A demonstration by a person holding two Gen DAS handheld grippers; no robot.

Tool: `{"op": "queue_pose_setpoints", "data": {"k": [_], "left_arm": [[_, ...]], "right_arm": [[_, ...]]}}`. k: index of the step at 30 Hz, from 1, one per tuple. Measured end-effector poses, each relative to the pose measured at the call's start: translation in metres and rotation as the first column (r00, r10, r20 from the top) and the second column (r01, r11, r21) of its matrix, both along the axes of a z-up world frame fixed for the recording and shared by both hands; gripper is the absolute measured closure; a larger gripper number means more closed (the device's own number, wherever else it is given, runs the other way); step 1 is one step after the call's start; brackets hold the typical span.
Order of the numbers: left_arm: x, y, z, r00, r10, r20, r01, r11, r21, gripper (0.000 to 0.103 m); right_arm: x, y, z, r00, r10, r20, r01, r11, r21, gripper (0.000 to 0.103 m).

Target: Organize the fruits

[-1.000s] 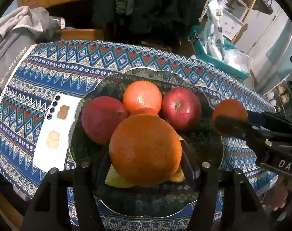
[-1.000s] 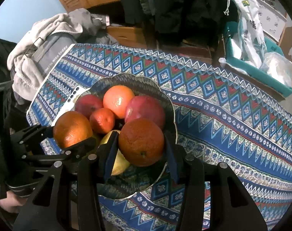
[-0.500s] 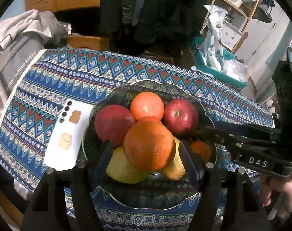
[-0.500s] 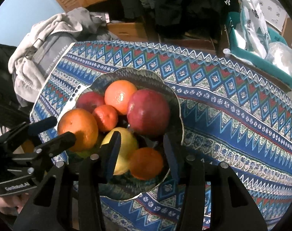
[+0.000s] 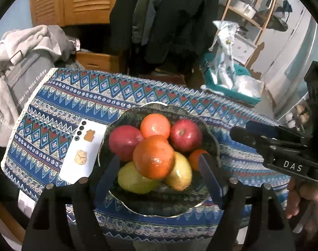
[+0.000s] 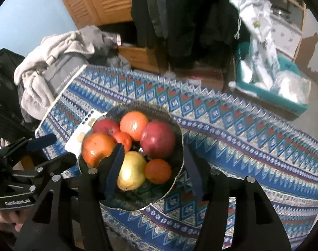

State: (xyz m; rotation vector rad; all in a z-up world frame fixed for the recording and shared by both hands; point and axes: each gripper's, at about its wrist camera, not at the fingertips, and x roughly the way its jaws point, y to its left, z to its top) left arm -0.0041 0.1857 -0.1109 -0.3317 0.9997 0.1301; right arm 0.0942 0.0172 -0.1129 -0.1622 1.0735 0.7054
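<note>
Hovering lower centre over the bowl (image 5: 209, 133), left gripper (image 5: 159, 173) and right gripper (image 6: 152, 167), jaws just opening, empty, fruit released inside.

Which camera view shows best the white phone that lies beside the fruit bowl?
The left wrist view: the white phone lies there whole on the patterned tablecloth, left of the dark fruit bowl. In the right wrist view the bowl's rim and fruit hide much of it.
</note>
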Motion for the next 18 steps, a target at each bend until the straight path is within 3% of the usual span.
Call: {"op": "queue_pose_setpoints", "data": {"k": [18], "left_arm": [[-0.022, -0.038, 0.088, 0.981, -0.048, 0.188, 0.022, 0.990, 0.139, 0.016]], "right_arm": [[-0.032, -0.048, 0.095, 0.969, -0.084, 0.231, 0.067, 0.995, 0.079, 0.025]]}}
